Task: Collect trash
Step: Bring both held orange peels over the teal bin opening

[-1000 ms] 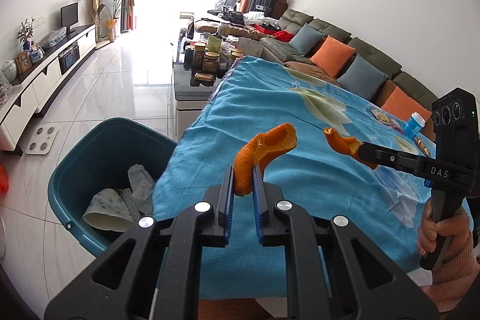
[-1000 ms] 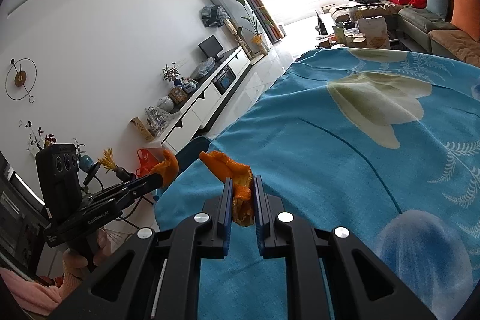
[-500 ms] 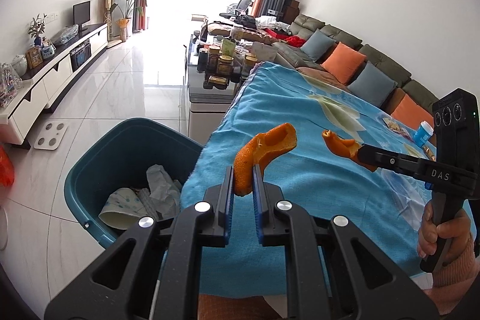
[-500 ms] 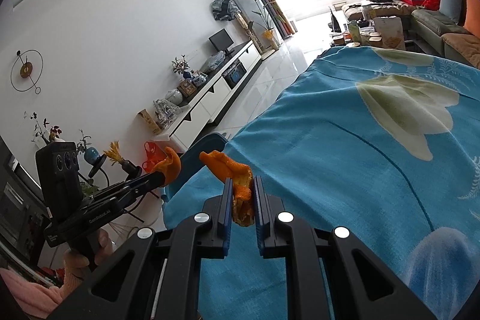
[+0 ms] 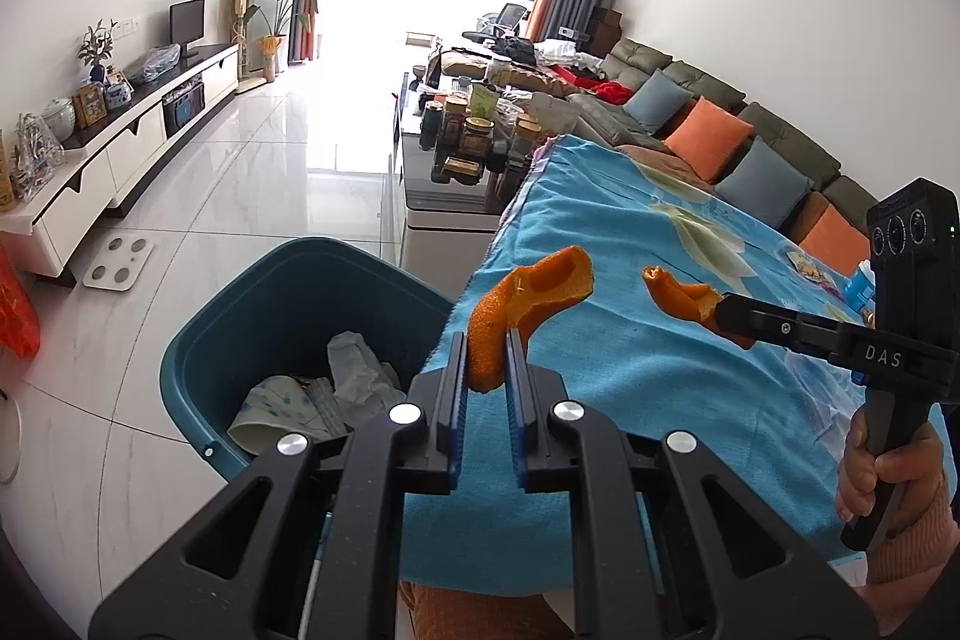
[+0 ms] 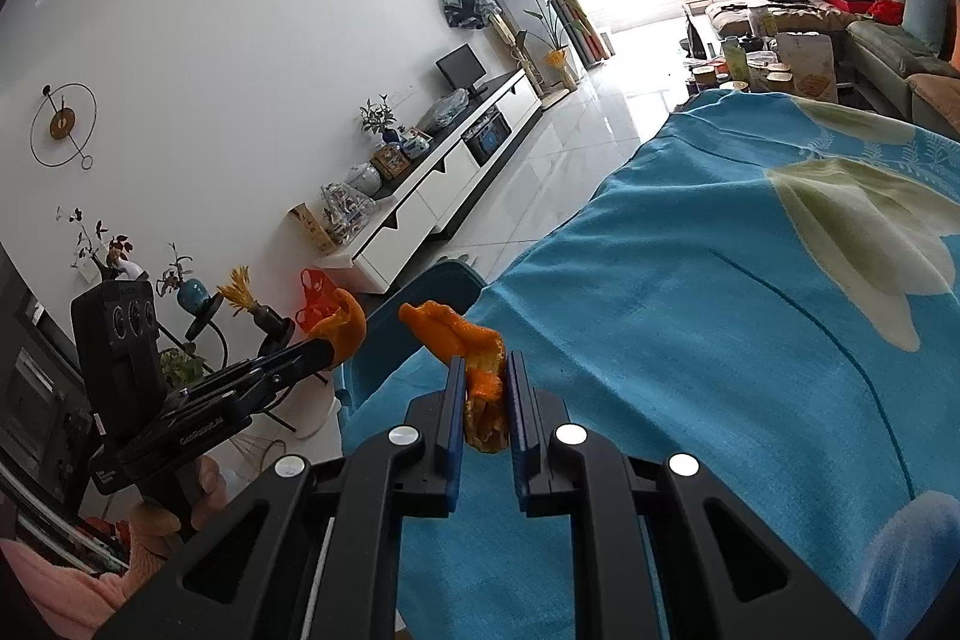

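Left tool [image 5: 485,361] clamps a curled orange peel [image 5: 528,304]; right tool [image 6: 486,388] clamps a crumpled orange peel [image 6: 462,340]; teal bin [image 5: 288,304] beside the table [image 5: 630,370].

Home living room: sectional sofa [image 5: 708,112] with cushions, TV [image 5: 186,20] on low cabinet opposite the sofa, tiled floor [image 5: 252,184] between.

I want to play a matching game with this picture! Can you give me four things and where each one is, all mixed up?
Things:
1. curled orange peel
2. torn orange peel
3. crumpled paper
4. blue cloth

Places:
A. inside the teal bin
B. in the left tongs
C. spread over the table
D. in the right tongs

Pairs: 1-B, 2-D, 3-A, 4-C
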